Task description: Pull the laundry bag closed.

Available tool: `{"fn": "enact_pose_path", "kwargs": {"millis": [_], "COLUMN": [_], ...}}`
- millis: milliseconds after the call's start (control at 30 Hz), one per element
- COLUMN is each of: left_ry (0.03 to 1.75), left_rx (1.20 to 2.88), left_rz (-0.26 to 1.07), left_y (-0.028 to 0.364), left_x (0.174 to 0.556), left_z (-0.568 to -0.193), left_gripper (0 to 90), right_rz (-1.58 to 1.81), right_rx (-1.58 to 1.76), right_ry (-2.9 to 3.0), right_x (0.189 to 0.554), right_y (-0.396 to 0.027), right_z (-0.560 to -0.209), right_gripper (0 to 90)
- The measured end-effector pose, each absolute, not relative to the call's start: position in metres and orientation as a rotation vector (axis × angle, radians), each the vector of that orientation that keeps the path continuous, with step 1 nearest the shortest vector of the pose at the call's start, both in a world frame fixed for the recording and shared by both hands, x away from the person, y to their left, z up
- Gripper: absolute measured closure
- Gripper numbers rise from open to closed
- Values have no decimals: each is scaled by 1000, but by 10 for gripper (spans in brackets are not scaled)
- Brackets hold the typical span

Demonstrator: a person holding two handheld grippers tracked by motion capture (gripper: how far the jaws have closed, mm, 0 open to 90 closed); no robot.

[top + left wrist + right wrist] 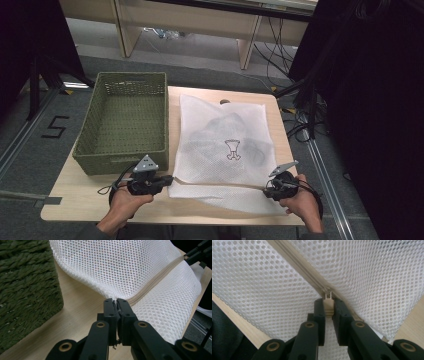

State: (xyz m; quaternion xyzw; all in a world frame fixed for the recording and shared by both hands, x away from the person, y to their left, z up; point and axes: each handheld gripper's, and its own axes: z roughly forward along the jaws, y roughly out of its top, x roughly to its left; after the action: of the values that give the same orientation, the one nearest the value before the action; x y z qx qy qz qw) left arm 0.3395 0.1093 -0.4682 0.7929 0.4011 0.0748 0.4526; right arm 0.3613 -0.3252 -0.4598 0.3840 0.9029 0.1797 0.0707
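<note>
Your left gripper (117,301) is pressed together on the near left corner of the white mesh bag (225,145), right at the end of the beige zipper (155,281). Your right gripper (328,302) pinches the zipper pull (328,307) between its jaws, near the bag's right edge. The bag lies flat on the wooden table (80,200), just beside the green basket (125,120), with a pale garment inside it.

Risks from this position:

1. Pull slip. The pull is small and smooth, and only the jaw tips hold it. A jerk or a pull angled off the zipper line would likely free it.
2. Corner slip. The left gripper holds thin mesh. If it loses the corner, the bag will probably slide with the right hand instead of the slider travelling.
3. Snagging. Slack mesh or the garment may be drawn into the slider and jam it. Keep the zipper taut between both grippers.
4. Lifting. Raising either hand could drag the bag against the basket wall.
</note>
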Motion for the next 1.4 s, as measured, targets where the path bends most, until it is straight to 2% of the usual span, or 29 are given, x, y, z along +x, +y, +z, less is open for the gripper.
{"fn": "enact_pose_path", "kwargs": {"millis": [633,1400], "left_ry": [991,994], "left_rx": [1963,1966], "left_rz": [179,175], "left_y": [109,107], "left_x": [339,340], "left_z": [-469,-472], "left_gripper": [865,866], "right_rz": [459,447], "right_rx": [1293,1392], "right_ry": [2679,2624], "right_x": [367,371], "right_y": [-354,-365], "right_z": [-472,-474], "right_gripper": [828,827]}}
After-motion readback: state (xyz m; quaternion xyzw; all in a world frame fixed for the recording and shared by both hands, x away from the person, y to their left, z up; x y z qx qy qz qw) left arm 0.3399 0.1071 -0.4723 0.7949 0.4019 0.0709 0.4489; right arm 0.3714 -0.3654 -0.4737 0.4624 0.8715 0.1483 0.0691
